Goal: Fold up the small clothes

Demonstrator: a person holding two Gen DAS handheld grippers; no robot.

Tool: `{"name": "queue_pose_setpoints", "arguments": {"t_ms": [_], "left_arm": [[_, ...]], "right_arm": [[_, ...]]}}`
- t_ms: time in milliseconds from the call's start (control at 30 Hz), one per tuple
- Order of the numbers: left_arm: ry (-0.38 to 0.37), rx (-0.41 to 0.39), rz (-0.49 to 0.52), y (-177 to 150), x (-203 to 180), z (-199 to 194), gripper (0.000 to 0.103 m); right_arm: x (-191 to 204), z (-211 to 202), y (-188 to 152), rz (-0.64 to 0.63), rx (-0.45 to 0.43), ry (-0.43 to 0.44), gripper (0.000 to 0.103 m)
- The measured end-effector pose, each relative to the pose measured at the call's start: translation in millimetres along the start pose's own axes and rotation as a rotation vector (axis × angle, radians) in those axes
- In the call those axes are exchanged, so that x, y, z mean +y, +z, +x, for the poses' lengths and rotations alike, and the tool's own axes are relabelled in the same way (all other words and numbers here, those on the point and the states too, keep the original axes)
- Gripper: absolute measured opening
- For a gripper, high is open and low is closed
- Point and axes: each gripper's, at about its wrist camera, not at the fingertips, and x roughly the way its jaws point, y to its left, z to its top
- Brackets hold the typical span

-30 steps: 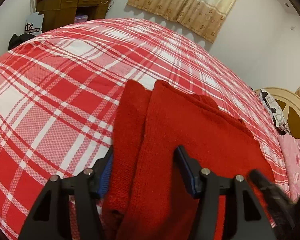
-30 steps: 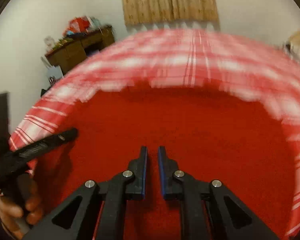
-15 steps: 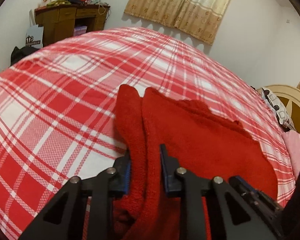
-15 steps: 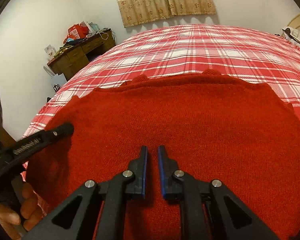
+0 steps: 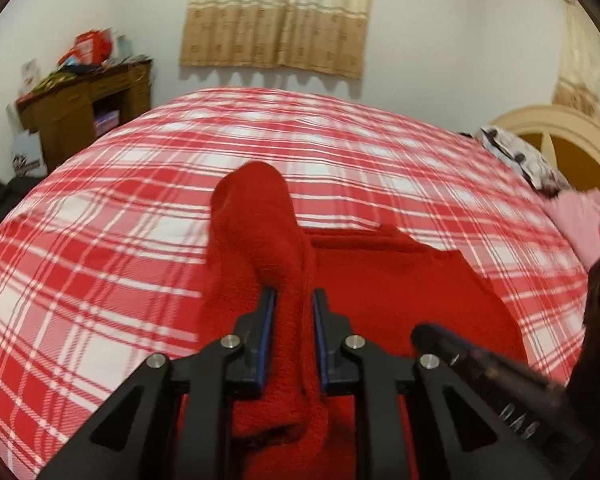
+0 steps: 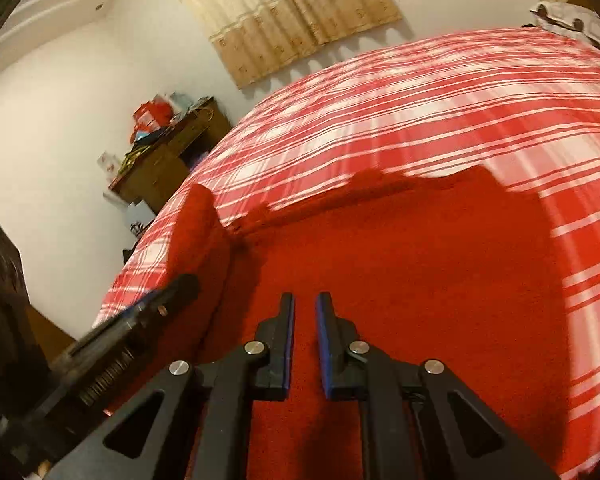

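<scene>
A red knit sweater (image 5: pixel 400 292) lies flat on the plaid bed. My left gripper (image 5: pixel 294 294) has its jaws closing on the sweater's left fold (image 5: pixel 256 216), which stands up in a thick roll between the blue pads. In the right wrist view that lifted fold (image 6: pixel 196 232) rises at the left, with the left gripper (image 6: pixel 140 320) beside it. My right gripper (image 6: pixel 305 298) hovers over the sweater's body (image 6: pixel 400 260). Its jaws are opening, with a narrow gap and nothing pinched between them. The right gripper also shows as a black bar (image 5: pixel 480 360) at the lower right.
The bed's red-and-white plaid sheet (image 5: pixel 100 240) spreads all around the sweater. A cluttered wooden desk (image 5: pixel 80 108) stands by the far left wall. A cream headboard (image 5: pixel 560 140), a patterned pillow (image 5: pixel 520 156) and a pink pillow (image 5: pixel 580 224) are at the right.
The left jaws went from wide apart to clamped on the sweater's left fold and raised it. The right jaws parted slightly. Both views swung and rolled.
</scene>
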Motion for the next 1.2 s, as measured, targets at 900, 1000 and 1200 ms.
{"name": "queue_pose_setpoints", "arguments": {"t_ms": [900, 1000, 1200], "left_arm": [[-0.217, 0.016, 0.052, -49.3, -3.2, -48.7, 0.051], [-0.155, -0.003, 0.081, -61.1, 6.4, -66.1, 0.061], [-0.099, -0.001, 0.117, -85.8, 11.7, -75.2, 0.068]], "right_arm": [[17.2, 83.7, 31.7, 0.031, 0.244, 0.326, 0.063], [18.8, 93.1, 37.7, 0.038, 0.255, 0.336, 0.063], [31.3, 107.2, 37.8, 0.050, 0.276, 0.363, 0.063]]}}
